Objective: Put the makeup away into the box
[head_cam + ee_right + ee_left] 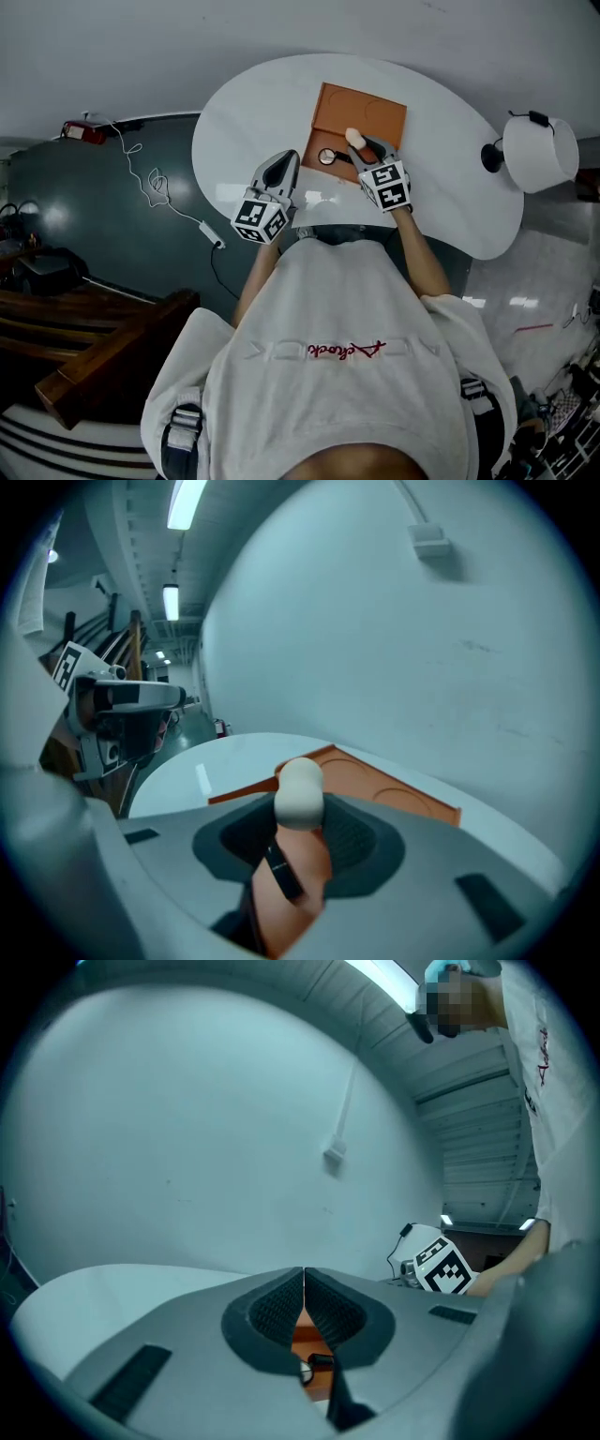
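Observation:
An orange box (370, 108) with round recesses lies on the white table (244, 122), and a small round compact (326, 157) sits at its near left corner. My right gripper (362, 148) is over the box's near edge, shut on a peach makeup tube with a cream cap (354, 139). In the right gripper view the tube (300, 794) stands between the jaws of the right gripper (300, 827), with the box (375, 785) behind it. My left gripper (286, 164) hovers left of the box, shut and holding nothing; its jaws (303, 1283) meet, and the box (305, 1340) shows below them.
A white lamp (539, 150) stands past the table's right edge. A white cable with an adapter (150, 178) trails over the dark floor on the left, near a red object (82, 131). Dark wooden steps (94, 347) lie at lower left.

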